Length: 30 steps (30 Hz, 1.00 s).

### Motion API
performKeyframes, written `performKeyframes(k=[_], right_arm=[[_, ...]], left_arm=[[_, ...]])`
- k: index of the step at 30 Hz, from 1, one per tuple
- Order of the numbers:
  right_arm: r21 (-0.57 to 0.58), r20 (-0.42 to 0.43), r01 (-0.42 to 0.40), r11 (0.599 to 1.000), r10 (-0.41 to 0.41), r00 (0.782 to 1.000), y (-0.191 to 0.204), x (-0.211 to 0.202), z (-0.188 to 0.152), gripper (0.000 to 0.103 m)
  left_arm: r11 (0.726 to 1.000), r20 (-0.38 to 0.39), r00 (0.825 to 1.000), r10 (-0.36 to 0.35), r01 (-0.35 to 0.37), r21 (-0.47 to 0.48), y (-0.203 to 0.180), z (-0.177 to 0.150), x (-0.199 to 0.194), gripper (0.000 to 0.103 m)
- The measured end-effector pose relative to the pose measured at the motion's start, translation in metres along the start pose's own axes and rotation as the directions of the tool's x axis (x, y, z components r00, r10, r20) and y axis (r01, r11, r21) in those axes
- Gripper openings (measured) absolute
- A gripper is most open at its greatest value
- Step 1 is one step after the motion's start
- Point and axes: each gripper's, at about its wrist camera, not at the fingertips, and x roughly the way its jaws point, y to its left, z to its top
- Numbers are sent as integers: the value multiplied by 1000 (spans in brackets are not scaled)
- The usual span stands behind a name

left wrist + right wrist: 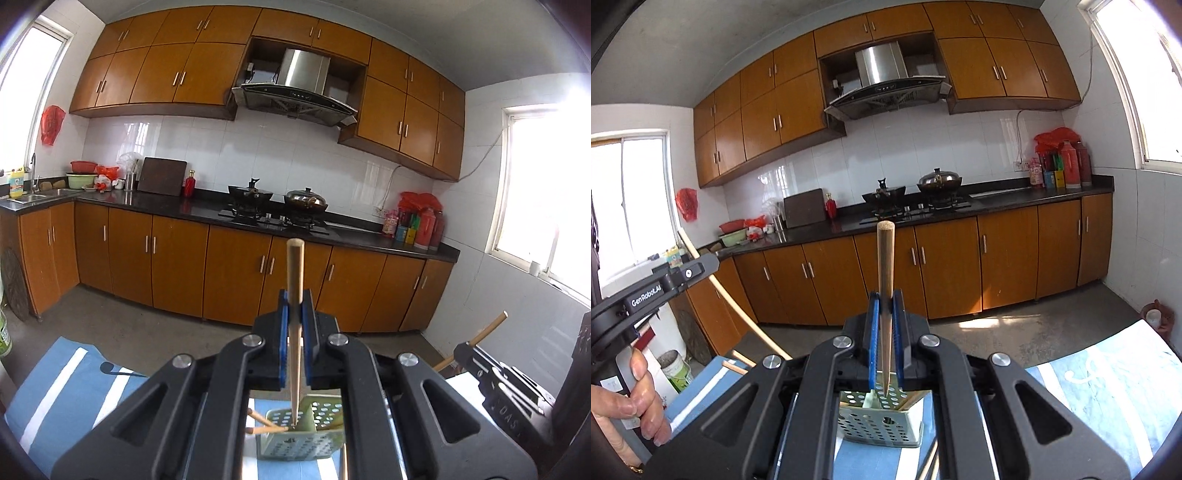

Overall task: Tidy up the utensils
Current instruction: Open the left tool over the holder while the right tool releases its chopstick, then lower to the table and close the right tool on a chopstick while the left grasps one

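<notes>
Here, in the left wrist view, my left gripper (pixel 295 314) has its blue pads (pixel 283 325) closed on a wooden chopstick (pixel 295 295), whose thin tip dips into the green perforated holder (pixel 295 443) on the blue striped cloth (pixel 74 387) (two more chopsticks (pixel 264 424) poke out at the holder's left side). In the right wrist view, my right gripper (pixel 886 314) likewise pinches a second chopstick (pixel 885 280) upright, its tip over the same holder, with the left gripper visible by the cloth's left edge.
</notes>
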Motion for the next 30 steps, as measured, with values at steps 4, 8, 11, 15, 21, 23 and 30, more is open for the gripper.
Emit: performKeyframes(k=[4, 8, 11, 15, 21, 23, 30], right_arm=[[-4, -20, -4, 1000, 4, 1000, 0, 9, -8, 8], [1, -37, -6, 1000, 6, 999, -2, 14, -13, 8], [-1, -49, -7, 1000, 7, 999, -2, 19, -13, 8], [5, -75, -10, 1000, 11, 997, -4, 22, -16, 8], [17, -77, -9, 1000, 11, 997, -10, 9, -15, 9], [18, -67, -9, 1000, 10, 998, -11, 1, -13, 9], [20, -29, 20, 1000, -20, 999, -23, -43, -14, 23]], left_arm=[[1000, -20, 1000, 2, -2, -1, 2, -11, 16, 7], [1000, -52, 999, 5, -5, -2, 4, -20, 31, 8], [1000, -83, 996, 14, -14, -5, 6, -25, 39, 8], [1000, -110, 994, 7, -9, -21, 11, -29, 42, 11], [1000, -101, 995, 2, -4, -19, 13, -25, 27, 28], [1000, -94, 996, 3, -5, -19, 13, -22, 20, 28], [1000, -88, 996, 0, -3, -28, 22, -18, -21, 30]])
